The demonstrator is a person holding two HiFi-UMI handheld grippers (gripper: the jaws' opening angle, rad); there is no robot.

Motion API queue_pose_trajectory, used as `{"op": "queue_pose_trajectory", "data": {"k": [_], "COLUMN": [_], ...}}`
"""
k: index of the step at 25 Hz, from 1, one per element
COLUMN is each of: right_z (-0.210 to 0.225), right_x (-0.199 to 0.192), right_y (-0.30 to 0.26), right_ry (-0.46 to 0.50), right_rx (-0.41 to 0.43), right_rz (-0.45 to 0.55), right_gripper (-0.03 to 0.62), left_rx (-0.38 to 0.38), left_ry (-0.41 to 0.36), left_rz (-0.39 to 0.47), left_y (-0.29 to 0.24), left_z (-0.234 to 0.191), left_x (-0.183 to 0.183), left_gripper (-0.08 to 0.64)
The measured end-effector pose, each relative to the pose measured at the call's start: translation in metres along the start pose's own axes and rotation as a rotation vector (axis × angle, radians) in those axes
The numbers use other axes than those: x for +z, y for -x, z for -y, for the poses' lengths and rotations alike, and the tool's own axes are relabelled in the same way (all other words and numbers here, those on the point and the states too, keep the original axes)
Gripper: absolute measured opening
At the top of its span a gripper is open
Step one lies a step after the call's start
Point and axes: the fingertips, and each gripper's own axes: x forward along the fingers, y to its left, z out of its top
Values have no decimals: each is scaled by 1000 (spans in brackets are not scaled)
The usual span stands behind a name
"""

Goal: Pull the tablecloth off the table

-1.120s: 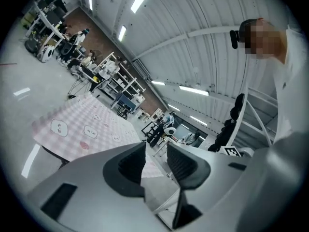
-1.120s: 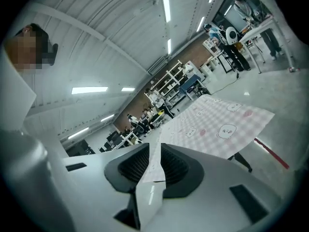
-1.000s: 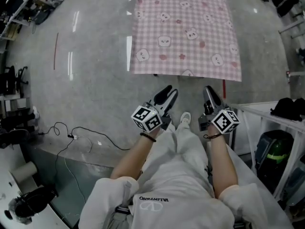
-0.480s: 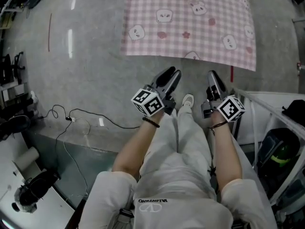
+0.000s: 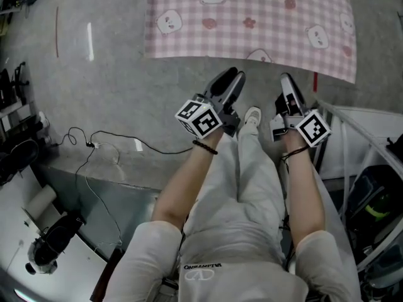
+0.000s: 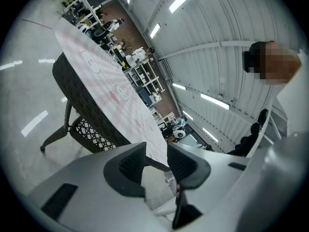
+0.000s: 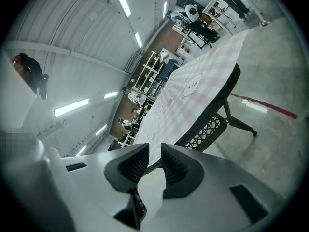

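Right now your left gripper (image 6: 155, 152) has its jaws pinched almost together on the near edge of the pink checked tablecloth (image 6: 116, 88); your right gripper (image 7: 154, 151) grips that same edge, with a pale fold of cloth running down between its jaws; in the head view both grippers sit side by side above your legs, tips at the near hem; the tablecloth lies spread over the dark woven table (image 6: 79, 100); past the table, a red line (image 7: 265, 107) crosses the grey floor (image 5: 113, 87).
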Motion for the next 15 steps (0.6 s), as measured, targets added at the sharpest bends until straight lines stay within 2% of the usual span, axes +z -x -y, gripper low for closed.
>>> {"op": "queue_pose_trajectory", "data": {"k": [8, 15], "right_z": [26, 37], "right_x": [-7, -1], "right_y": [-19, -29], "right_ry": [-25, -51], "right_rx": [13, 21], "right_rz": [4, 27], "right_gripper": [86, 86], "left_rx": [1, -17], "left_ry": [48, 63], "left_rz": [31, 43], "left_y": [-16, -32], "left_z": [-33, -38], "left_x": [-12, -17], "left_gripper": [132, 127]}}
